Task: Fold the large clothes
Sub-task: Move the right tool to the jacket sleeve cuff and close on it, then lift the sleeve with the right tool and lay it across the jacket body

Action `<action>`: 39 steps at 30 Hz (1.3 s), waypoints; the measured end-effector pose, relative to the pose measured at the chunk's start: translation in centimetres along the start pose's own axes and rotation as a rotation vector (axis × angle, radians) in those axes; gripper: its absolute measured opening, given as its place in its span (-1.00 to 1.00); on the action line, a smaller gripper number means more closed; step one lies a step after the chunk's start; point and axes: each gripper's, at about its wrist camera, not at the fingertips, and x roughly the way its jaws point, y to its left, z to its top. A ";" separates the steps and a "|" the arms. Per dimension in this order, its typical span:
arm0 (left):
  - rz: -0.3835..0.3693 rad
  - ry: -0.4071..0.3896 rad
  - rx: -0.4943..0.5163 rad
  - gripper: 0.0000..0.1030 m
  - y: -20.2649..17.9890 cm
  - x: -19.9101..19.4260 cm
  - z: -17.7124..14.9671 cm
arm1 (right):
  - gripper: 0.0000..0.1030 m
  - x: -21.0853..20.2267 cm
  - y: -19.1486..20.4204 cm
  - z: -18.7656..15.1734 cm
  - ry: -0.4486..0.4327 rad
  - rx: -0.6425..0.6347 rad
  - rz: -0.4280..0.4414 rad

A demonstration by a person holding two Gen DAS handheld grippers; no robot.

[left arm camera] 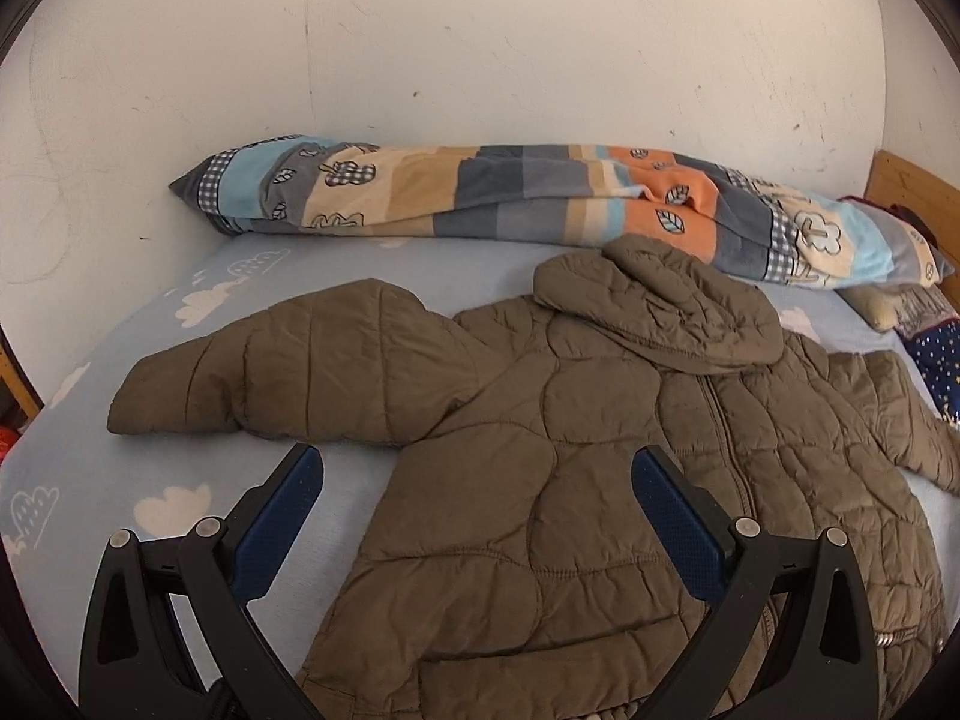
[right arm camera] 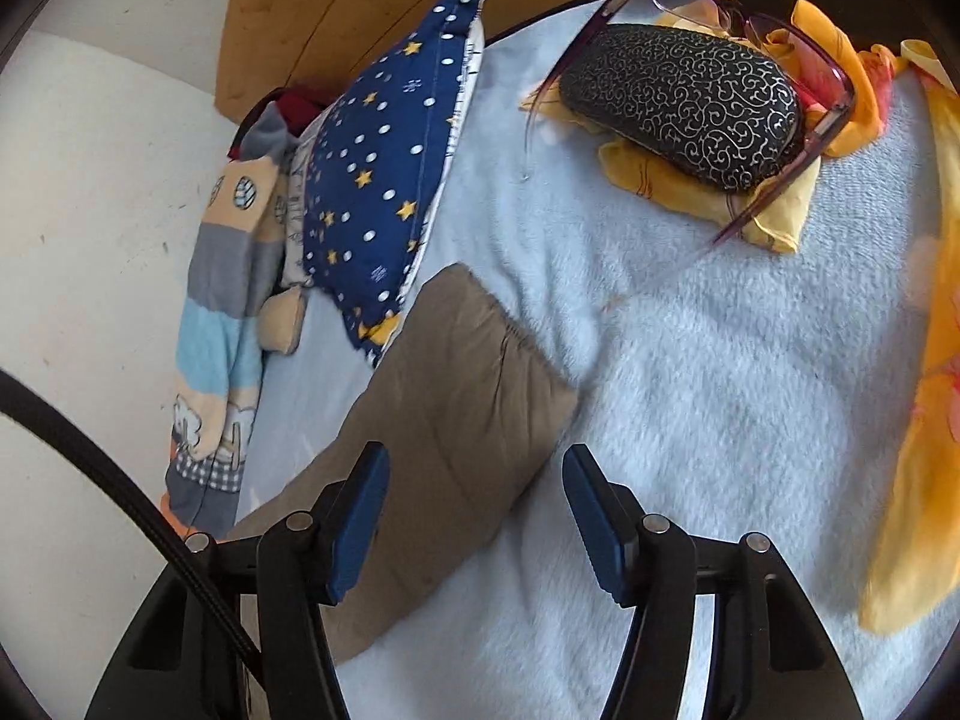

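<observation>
Jacket (left arm camera: 570, 450) spread flat, cloud-print bed sheet (left arm camera: 180, 480), white wall (left arm camera: 420, 60) behind

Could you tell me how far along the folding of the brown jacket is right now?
Barely begun. The jacket lies spread flat, zipped, both sleeves out. Left gripper hangs open above it; right gripper is open over one sleeve, gripping nothing. Every fold remains.
</observation>
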 end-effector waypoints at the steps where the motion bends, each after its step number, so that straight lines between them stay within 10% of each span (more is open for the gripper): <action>1: 0.005 0.000 0.012 1.00 -0.2 0.1 -0.1 | 0.28 0.4 -0.3 0.2 0.004 0.010 -0.018; 7: -0.005 0.008 0.017 1.00 -0.5 0.4 -0.1 | 0.27 2.9 -1.5 0.9 0.006 0.037 -0.028; 13: -0.004 0.012 0.020 1.00 -0.8 0.6 0.0 | -0.66 3.9 -0.7 1.3 0.009 -0.003 0.005; 27: -0.009 -0.016 -0.002 1.00 -0.1 -0.9 0.4 | -0.72 -6.5 8.0 2.5 -0.246 -0.141 0.130; 39: -0.014 -0.022 -0.024 1.00 1.7 -1.8 0.5 | -0.72 -16.1 23.6 -4.2 -0.274 -0.408 0.418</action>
